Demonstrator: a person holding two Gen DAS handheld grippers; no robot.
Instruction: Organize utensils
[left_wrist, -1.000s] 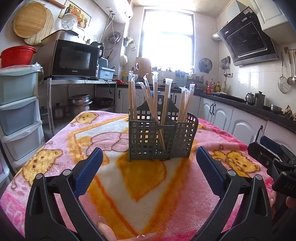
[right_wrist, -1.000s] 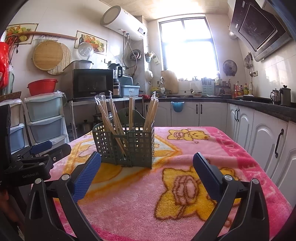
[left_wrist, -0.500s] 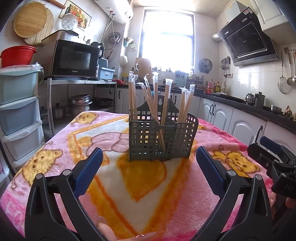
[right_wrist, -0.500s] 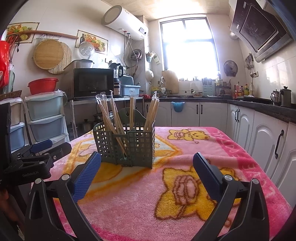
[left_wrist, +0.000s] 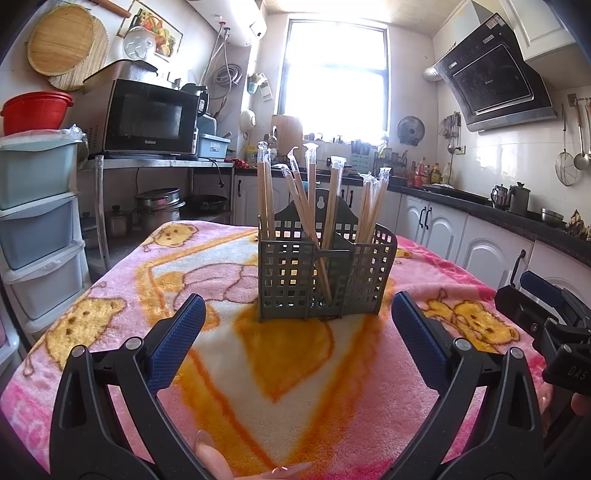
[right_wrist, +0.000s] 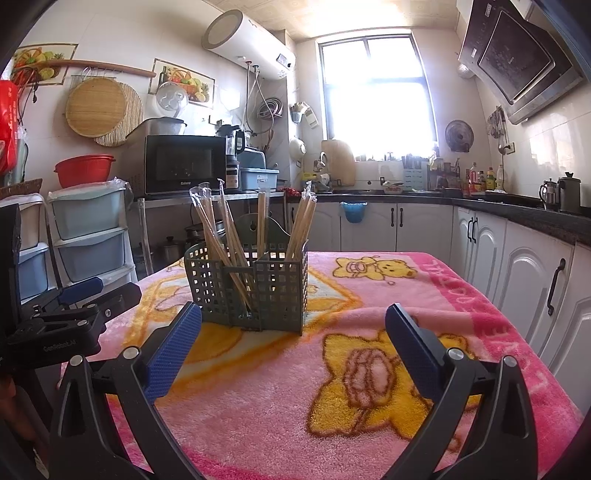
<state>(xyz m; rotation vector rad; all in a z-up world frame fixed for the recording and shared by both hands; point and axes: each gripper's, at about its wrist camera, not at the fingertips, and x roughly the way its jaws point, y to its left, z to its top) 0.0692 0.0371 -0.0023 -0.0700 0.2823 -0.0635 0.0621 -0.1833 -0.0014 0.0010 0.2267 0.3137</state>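
A grey-green slotted utensil holder (left_wrist: 325, 275) (right_wrist: 251, 288) stands upright in the middle of the table. Several pairs of plastic-wrapped wooden chopsticks (left_wrist: 308, 195) (right_wrist: 221, 229) stick up out of its compartments. My left gripper (left_wrist: 297, 338) hovers low over the blanket just in front of the holder, jaws wide open and empty. My right gripper (right_wrist: 293, 339) sits to the holder's right and nearer the table edge, also open and empty. In the left wrist view the right gripper's body shows at the right edge; in the right wrist view the left one shows at the left edge.
A pink and yellow bear-print blanket (left_wrist: 122, 280) (right_wrist: 424, 295) covers the table. Plastic drawer units (left_wrist: 37, 229) stand to the left, white cabinets and a dark counter (right_wrist: 517, 236) to the right. A fingertip (left_wrist: 210, 456) shows at the bottom of the left wrist view.
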